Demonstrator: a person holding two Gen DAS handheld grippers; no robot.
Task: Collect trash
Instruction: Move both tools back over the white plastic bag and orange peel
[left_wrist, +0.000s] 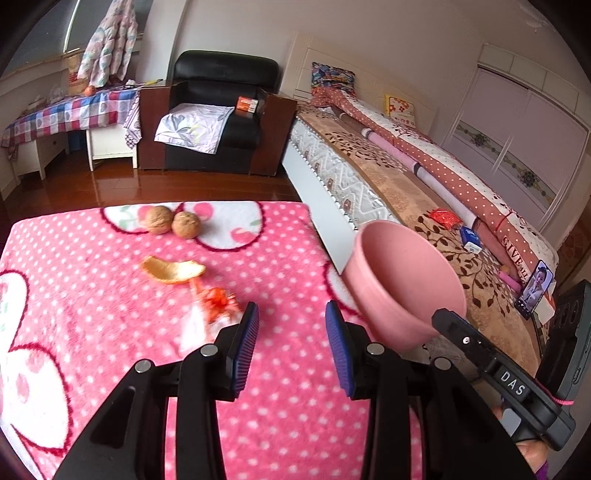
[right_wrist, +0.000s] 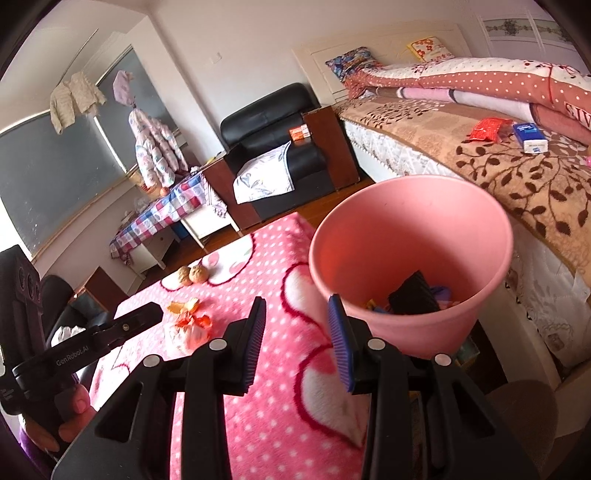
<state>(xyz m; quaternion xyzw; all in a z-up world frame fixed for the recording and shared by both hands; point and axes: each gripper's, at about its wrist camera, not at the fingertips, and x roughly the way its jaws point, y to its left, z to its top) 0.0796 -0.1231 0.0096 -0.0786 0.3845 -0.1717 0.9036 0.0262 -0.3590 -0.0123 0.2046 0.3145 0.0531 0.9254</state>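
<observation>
The crumpled wrapper (left_wrist: 216, 308) lies just ahead-left of the empty, open left gripper (left_wrist: 291, 345), nearer it than the right gripper (right_wrist: 297, 341), which is also open with nothing in it and sits beside the pink bin (right_wrist: 410, 332)

Bright, soft daylight in both views, shadows faint. Glare streaks on the wood floor (left_wrist: 110, 184) far left. Heavy fisheye bend w/ dark vignette at corners. Pink blanket (left_wrist: 110, 295) & wrapper (left_wrist: 207, 317) smeared w/ motion blur; far room fairly sharp. Window (right_wrist: 55, 177) looks dull grey.
</observation>
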